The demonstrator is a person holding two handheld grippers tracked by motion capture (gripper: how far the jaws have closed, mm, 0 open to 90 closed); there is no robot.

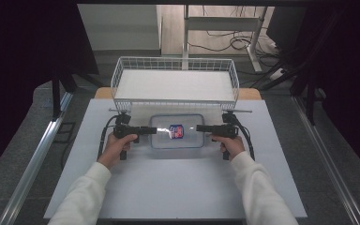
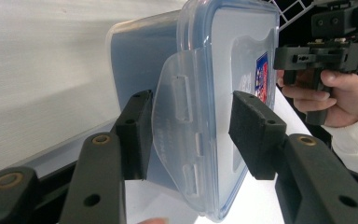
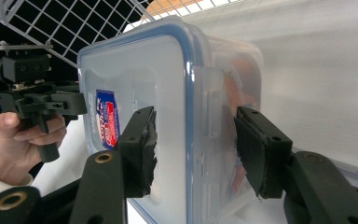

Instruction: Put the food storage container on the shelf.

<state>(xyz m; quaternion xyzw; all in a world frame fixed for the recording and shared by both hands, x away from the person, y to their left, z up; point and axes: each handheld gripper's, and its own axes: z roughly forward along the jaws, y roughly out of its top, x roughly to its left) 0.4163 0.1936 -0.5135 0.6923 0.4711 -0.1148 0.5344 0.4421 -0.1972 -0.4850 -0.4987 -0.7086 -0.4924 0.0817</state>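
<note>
While grippers flank the box [image 1: 177,131], a wire basket [image 1: 176,83] stands behind—close.

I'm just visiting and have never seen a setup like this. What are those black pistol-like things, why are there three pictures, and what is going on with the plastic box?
No machine works here: a person in white sleeves holds a hand tool in each hand, each ending in a two-jawed claw. The high view looks down on the white table. The other two pictures come from small cameras riding on the tools, looking along their own jaws.

On the table lies a clear plastic box with a blue-rimmed lid and a red and blue label. Behind it stands a white wire basket.

The left claw straddles the latch flap at one end of the box, the right claw the flap at the other end. Whether the pads press yet, I cannot tell.
</note>
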